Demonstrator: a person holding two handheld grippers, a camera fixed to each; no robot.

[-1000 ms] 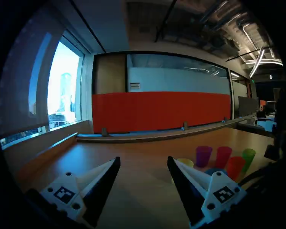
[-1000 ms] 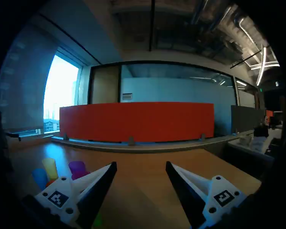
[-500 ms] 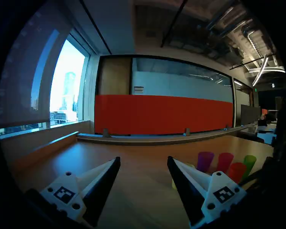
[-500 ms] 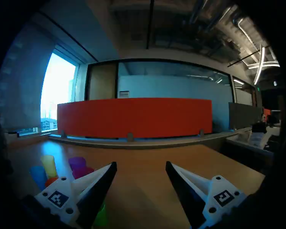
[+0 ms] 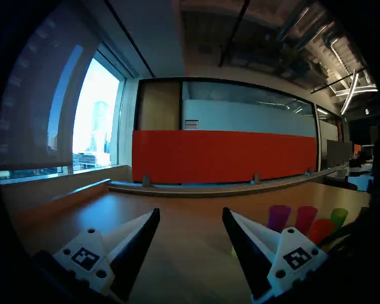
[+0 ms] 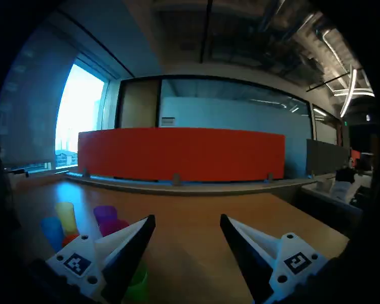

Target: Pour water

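**Q:** What surface and room are shown?
**A:** A long wooden counter, brown and smooth, runs back to a low red partition. A glass wall rises above the partition. A tall bright window lies at left, and a strip ceiling light hangs among exposed ducts at upper right.

**Q:** Where do the cups stand?
**A:** In the left gripper view they cluster on the counter at right, just past the right finger of the left claw. There stand a purple cup, a pink cup, an orange cup and a green cup. A yellowish patch low beside that finger may be another cup, but it is mostly hidden. In the right gripper view the cluster sits at lower left. A yellow cup and a blue cup stand farthest left. The purple cup is beside them, and the green cup is low against the claw's left finger.

**Q:** How do the claws stand?
**A:** The left claw and the right claw are both released. Each has its fingers well apart over the counter, with bare wood seen between them, and neither touches a cup.
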